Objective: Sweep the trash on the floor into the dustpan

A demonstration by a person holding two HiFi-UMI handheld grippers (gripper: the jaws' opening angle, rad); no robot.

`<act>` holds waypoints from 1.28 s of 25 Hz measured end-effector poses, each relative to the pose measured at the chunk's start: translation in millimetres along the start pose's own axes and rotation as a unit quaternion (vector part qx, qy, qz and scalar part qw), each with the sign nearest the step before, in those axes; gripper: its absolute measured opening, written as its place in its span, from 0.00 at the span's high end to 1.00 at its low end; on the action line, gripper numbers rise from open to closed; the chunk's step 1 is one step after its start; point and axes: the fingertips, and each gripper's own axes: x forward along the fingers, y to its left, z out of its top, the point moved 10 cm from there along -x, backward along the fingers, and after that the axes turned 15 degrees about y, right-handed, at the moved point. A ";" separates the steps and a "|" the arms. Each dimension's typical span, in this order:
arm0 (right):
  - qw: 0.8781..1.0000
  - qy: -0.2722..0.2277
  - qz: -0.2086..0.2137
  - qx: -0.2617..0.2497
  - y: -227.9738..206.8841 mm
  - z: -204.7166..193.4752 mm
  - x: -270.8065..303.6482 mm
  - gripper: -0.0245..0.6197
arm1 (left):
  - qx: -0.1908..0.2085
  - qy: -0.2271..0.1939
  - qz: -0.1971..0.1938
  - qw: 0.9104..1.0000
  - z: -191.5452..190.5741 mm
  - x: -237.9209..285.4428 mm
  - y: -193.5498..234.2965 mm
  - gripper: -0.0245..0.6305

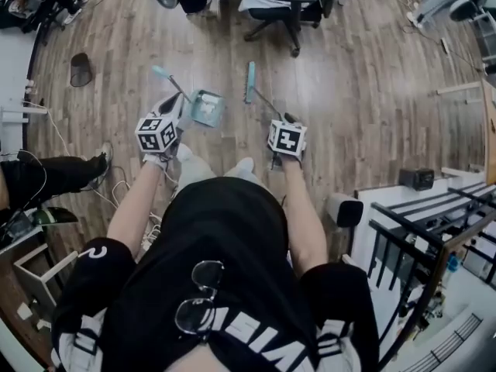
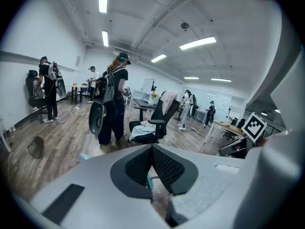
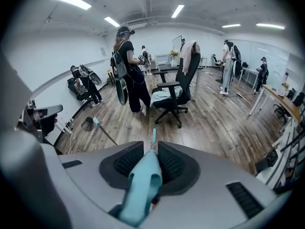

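**Left claw** (image 2: 151,170): your jaws are drawn narrow, the dark ribbed pads almost meeting, with a thin teal sliver pinched between them. In the head view the tips sit on the dustpan handle (image 1: 172,82), low on the rod and close to the pan.

**Right claw** (image 3: 152,149): closed on the broom handle (image 3: 141,187). Its pale teal grip fills the gap between the pads and runs back toward the camera.

**Dustpan** (image 1: 208,108): a grey-teal pan just beside your left claw, at its 2 o'clock. It sits between the two claws and a little ahead of them. Its rod slants away toward 11 o'clock and ends in a teal cap.

**Broom head** (image 1: 249,81): a narrow teal bar at 11 o'clock from your right claw, down at the floor (image 1: 349,91). Its long side runs away from you. It stands at 2 o'clock from the pan, near it but apart.

**Shoes** (image 1: 186,158): your own pale pair, on the wood planks at 6 o'clock from the pan.

**Wastebasket** (image 1: 80,70): black mesh, at 10 o'clock from your left claw and well apart from it.

**Office chair** (image 1: 288,5): dark, on a star base, at 12 o'clock beyond the broom head. A pale cloth lies on its seat.

**Standing person** (image 3: 127,70): in dark clothes with a pack on the back, just beside the chair at its 9 o'clock in the right gripper view. More people stand farther off around the room.
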 end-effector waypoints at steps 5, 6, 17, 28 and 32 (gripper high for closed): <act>1.000 0.019 0.002 -0.012 0.3 -8.7 7.9 0.83 | -0.015 -0.001 0.013 1.000 -8.2 -10.0 -0.7 0.96; 1.000 0.020 0.002 -0.013 1.1 -9.9 9.2 0.83 | -0.015 -0.001 0.014 1.000 -9.2 -10.9 -1.2 0.96; 0.999 0.030 0.008 -0.027 8.3 -16.8 18.3 0.83 | -0.015 0.000 0.018 1.000 -13.9 -11.8 0.1 0.96; 0.999 0.029 0.003 -0.035 15.1 -12.4 18.4 0.83 | -0.018 -0.005 0.020 1.000 -13.4 -13.6 9.1 0.96; 0.999 0.025 0.010 -0.036 18.3 -8.4 17.5 0.83 | -0.022 -0.006 0.020 1.000 -14.0 -14.2 10.8 0.96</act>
